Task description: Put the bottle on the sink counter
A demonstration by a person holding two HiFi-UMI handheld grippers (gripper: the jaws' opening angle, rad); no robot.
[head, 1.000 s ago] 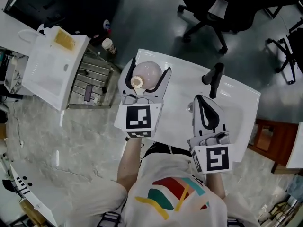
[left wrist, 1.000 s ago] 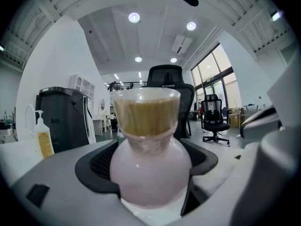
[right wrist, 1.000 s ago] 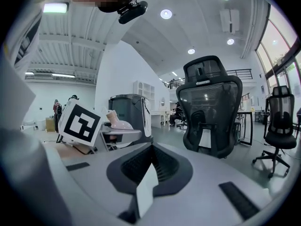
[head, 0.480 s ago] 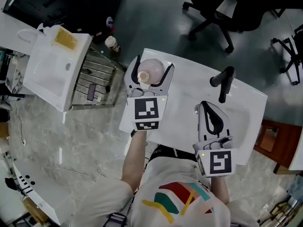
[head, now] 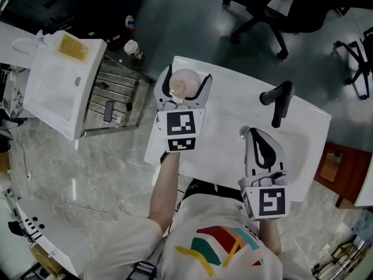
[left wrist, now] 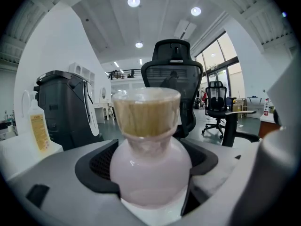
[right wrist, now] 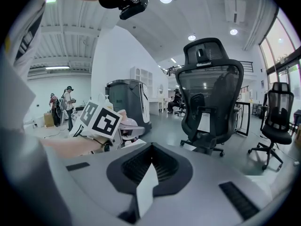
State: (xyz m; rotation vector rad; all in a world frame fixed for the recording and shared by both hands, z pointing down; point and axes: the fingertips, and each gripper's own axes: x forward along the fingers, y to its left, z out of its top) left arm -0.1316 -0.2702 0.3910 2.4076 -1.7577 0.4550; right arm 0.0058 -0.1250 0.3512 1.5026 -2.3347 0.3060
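Head view, 9 o'clock: a white basin unit [head: 55,83], with a metal rack [head: 113,95] just beside it at its 3 o'clock. Neither looks part of the job.
Left gripper [head: 186,76]: jaws spread wide and pressed against both flanks of the bottle [head: 184,83], which stands upright between them.
Bottle, place: over the 11 o'clock corner of the sink counter [head: 227,115]. The left gripper view shows white surface right under its base, but I cannot tell whether it is touching or just above.
Bottle, contents: a round, pale pink, opaque body. A tan-brown band fills the wide neck, and I cannot tell whether that is a stopper or liquid.
Change: over the last second the held bottle has edged a little toward the counter's 12 o'clock edge, with the grip unchanged.
Meaning: by my judgement the carry is done and the set-down is in hand, though the jaws have yet to let go.
Sink basin [head: 300,147]: on the counter's 3 o'clock side, with a black faucet [head: 278,101] at its 12 o'clock. What shows of the bowl holds nothing, and the right gripper covers part of it.
Right gripper [head: 254,134]: jaws closed together on nothing, idle over the basin's 6 o'clock side.
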